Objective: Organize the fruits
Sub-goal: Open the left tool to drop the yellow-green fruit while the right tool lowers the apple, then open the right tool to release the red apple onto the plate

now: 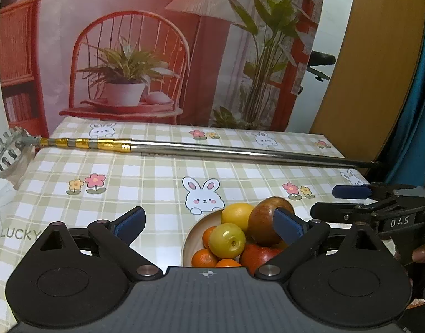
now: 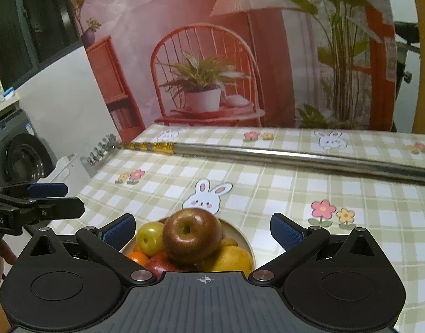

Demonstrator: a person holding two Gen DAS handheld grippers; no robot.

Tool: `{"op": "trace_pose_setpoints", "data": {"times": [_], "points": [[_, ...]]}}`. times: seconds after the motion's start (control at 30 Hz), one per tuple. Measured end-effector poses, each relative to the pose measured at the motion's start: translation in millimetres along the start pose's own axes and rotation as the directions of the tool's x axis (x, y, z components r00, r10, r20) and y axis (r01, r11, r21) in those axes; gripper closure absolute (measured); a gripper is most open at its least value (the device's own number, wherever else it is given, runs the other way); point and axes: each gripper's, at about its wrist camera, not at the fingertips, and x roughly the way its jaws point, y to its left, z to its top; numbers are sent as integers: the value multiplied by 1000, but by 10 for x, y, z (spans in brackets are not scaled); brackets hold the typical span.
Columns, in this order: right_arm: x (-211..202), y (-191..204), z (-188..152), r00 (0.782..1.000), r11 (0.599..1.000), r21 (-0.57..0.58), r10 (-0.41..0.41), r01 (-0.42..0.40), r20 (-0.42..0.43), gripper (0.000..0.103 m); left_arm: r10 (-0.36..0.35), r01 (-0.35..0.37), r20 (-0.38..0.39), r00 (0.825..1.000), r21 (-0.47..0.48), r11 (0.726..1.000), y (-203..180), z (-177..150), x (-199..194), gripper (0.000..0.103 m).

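Both pairs of jaws stand wide apart with nothing between their blue pads; the left gripper (image 1: 209, 222) hangs over the near edge of a shallow beige round bowl (image 1: 204, 222) heaped with fruit, which lies between the jaws and toward the right one, while the right gripper (image 2: 202, 229) frames the same bowl (image 2: 247, 238) almost centred between its jaws; in the left wrist view a large russet-brown apple (image 1: 261, 222) sits on top of the heap, partly behind the right finger's pad, though whether pad and apple touch cannot be told; a round yellow lemon-like fruit (image 1: 237, 215) lies just left of it, a small yellow-green plum-like fruit (image 1: 226, 241) nearer the camera, small orange mandarins (image 1: 204, 258) below that, and a red apple (image 1: 257, 255) under the brown one; in the right wrist view a yellow-orange fruit (image 2: 232, 259) lies toward the right jaw; beyond the jaws a long telescopic steel rod with gold bands (image 1: 212, 148) lies across the green-checked tablecloth printed with rabbits and flowers (image 1: 146, 177), well apart from the bowl; each gripper shows at the edge of the other's view, the right gripper (image 1: 351, 201) just beside the left gripper's right jaw.
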Motion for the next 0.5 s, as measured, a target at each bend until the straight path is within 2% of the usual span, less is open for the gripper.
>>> {"op": "trace_pose_setpoints", "data": {"times": [0.3,0.5], "points": [[-463,52,289,990,999,-12,-38,40,138,0,32,-34,126,992,18,999,-148,276,-337,2],[-833,37,541,966,996,2,-88,90,245,0,93,-102,231,969,31,994,-331,525,-604,2]]}}
